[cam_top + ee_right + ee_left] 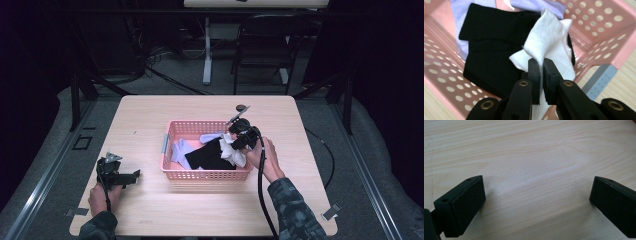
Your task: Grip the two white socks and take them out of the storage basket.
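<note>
A pink perforated basket (pixel 206 174) (pixel 446 82) stands mid-table and holds socks: a black one (pixel 210 155) (pixel 491 55), pale lilac ones (pixel 181 151) (pixel 461 15) and a white one (pixel 235 152) (pixel 549 42). My right gripper (pixel 239 142) (pixel 541 75) reaches into the basket's right side with its jaws shut on a fold of the white sock, which hangs pinched between the pads above the black sock. My left gripper (pixel 131 178) (pixel 536 202) lies low over bare wood to the left of the basket, jaws wide apart with nothing between them.
A small dark round object (pixel 241 107) lies on the table behind the basket. The light wooden table (pixel 150 115) has bare room on all sides of the basket. Beyond its far edge stand a chair (pixel 265 45) and a desk leg (pixel 207 50).
</note>
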Demonstrator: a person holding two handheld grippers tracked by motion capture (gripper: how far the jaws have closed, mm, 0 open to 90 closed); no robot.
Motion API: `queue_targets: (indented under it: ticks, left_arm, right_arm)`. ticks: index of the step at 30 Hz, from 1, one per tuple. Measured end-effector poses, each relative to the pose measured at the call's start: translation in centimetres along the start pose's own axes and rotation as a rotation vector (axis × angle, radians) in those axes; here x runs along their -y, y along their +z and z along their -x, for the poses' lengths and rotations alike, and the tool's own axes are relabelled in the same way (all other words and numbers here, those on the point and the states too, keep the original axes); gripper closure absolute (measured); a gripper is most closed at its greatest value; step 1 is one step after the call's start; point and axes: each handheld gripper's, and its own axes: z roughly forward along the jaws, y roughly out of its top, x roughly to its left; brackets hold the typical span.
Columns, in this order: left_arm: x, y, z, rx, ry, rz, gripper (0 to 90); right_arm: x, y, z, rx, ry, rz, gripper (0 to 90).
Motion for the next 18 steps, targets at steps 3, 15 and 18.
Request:
queue_targets:
  ticks: [3,15,18]
  left_arm:
    - [0.0,0.0,0.0,-0.001,0.000,0.001,0.0]
    - [0.0,0.0,0.0,-0.001,0.000,0.002,0.0]
    - [0.0,0.0,0.0,0.000,0.000,0.000,0.0]
  right_arm:
    - [-0.1,-0.7,0.0,0.010,-0.001,0.017,85.8]
    - [-0.2,-2.8,0.3,0.023,0.000,0.076,86.0]
    - [-0.2,-3.1,0.3,0.021,0.001,0.083,86.0]
